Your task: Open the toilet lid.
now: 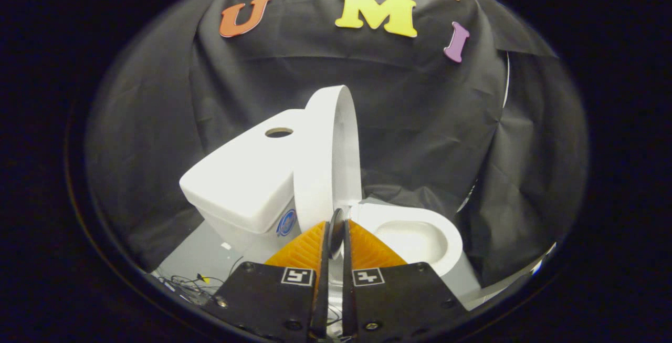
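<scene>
Against the black cloth wall, the toilet lid stands raised; the gripper fingers nearly closed, holding nothing.

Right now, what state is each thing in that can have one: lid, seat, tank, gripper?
toilet lid: raised upright, leaning back toward the tank.
toilet seat: down on the bowl, bowl exposed.
tank: cover on, round hole on top unfilled.
gripper: fingers nearly together, holding nothing, just before the lid's lower edge.
</scene>
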The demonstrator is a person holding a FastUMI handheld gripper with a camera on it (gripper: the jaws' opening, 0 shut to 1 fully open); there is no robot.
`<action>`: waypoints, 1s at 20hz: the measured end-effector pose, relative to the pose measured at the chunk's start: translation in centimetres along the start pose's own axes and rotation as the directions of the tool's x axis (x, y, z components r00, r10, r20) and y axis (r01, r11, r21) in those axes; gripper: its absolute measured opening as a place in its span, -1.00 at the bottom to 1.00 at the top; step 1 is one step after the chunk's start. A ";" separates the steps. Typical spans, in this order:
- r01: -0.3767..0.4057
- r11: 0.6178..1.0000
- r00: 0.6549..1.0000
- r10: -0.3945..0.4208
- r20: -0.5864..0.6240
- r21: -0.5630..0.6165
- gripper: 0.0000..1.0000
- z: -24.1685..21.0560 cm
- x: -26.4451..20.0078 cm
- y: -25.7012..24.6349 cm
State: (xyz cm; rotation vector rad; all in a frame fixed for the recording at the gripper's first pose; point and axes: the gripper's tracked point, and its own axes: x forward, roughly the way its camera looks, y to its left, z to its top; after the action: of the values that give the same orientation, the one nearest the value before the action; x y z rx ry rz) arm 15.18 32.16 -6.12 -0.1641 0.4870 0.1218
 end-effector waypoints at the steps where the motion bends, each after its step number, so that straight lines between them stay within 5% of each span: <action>1: -0.029 0.999 1.000 0.029 -0.009 0.023 -0.69 0.2 -0.1 0.0; 3: -0.083 0.995 0.996 0.082 0.017 0.062 -0.58 0.7 -1.0 0.1; 9: -0.043 0.999 0.970 0.050 0.237 -0.032 0.65 3.7 -6.8 -4.4; 13: -0.026 1.000 0.944 0.029 0.328 -0.014 0.68 3.7 -10.1 -9.1; 20: 0.107 0.989 0.880 -0.140 0.453 0.097 0.78 0.2 -12.1 -23.4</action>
State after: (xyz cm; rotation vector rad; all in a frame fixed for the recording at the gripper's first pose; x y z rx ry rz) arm 8.25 8.38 2.78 -0.0926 0.0041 0.0151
